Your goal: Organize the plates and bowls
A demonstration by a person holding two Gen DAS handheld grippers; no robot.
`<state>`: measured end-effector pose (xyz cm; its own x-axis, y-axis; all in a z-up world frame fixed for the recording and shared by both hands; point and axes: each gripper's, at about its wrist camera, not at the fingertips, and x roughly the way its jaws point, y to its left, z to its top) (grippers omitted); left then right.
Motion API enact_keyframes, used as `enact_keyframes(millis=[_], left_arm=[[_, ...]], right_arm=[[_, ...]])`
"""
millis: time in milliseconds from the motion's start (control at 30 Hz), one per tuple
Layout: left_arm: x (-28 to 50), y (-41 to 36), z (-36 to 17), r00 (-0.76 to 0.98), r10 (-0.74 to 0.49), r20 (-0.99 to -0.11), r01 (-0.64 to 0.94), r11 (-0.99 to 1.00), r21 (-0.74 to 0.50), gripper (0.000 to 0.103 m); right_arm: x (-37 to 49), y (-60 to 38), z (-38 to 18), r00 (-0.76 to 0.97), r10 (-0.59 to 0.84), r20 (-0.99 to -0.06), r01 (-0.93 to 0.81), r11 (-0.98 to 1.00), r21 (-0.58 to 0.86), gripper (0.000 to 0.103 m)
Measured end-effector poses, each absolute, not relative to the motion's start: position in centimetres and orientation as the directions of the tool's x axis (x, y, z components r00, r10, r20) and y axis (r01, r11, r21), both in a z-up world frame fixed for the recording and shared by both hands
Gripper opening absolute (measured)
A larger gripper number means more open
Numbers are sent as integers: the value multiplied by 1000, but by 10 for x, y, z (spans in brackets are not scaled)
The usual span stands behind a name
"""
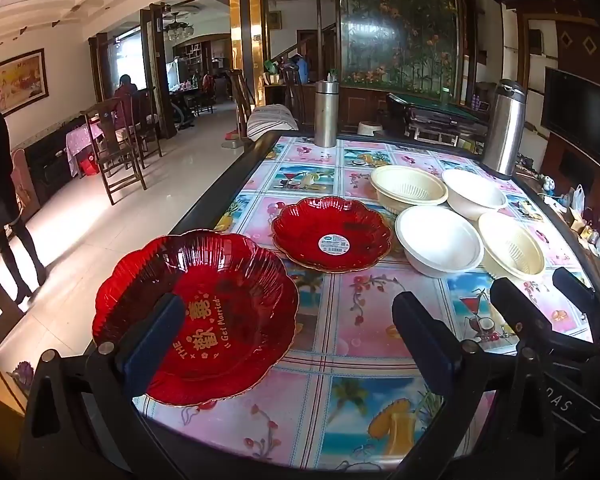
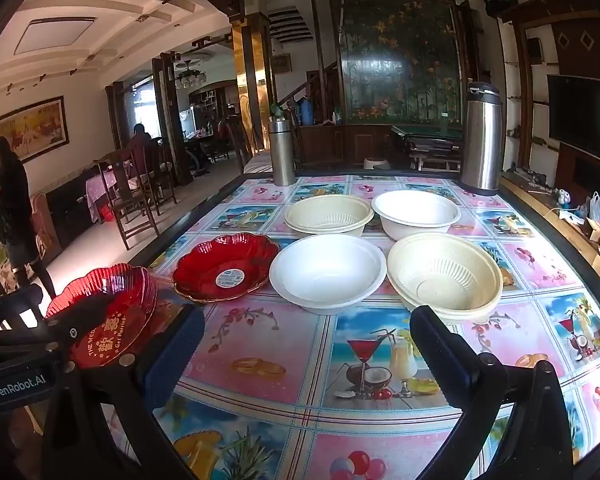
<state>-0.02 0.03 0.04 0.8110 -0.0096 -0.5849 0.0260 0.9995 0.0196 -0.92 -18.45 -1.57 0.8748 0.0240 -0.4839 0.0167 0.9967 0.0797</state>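
Two red scalloped plates lie on the patterned table (image 1: 340, 320). The near red plate (image 1: 204, 320) with gold lettering sits at the table's near left edge; my open left gripper (image 1: 288, 340) has its left finger (image 1: 156, 340) over that plate. The far red plate (image 1: 332, 236) with a sticker lies beyond. Two white bowls (image 2: 328, 272) (image 2: 416, 210) and two cream slotted bowls (image 2: 444, 276) (image 2: 328, 214) stand in a cluster. My right gripper (image 2: 304, 356) is open and empty above the table, short of the bowls. It also shows in the left wrist view (image 1: 540, 296).
Two steel flasks (image 2: 282, 152) (image 2: 482, 138) stand at the table's far edge. The floor drops off left of the table, with wooden chairs (image 2: 132, 196) and a standing person (image 2: 12, 208). A cluttered shelf (image 2: 580, 216) and a TV run along the right.
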Motion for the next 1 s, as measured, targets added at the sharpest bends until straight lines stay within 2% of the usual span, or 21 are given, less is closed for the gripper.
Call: enact_keyframes(millis=[500,767,1000], left_arm=[[5,25,-4,797,-29,-603,20,1000,-21,103],[12,25,-22,795,-28,-606,22,1000,-18,103],[19,34,-39,821,8,-571,-36,999,-38,103]], right_arm=[[3,-169,3,891,37,-452,0,997,82,103],[6,-165,-3,881,40,-471,-5,997,75,103],[12,-168,-11,862,26,-505,8,998,65,103]])
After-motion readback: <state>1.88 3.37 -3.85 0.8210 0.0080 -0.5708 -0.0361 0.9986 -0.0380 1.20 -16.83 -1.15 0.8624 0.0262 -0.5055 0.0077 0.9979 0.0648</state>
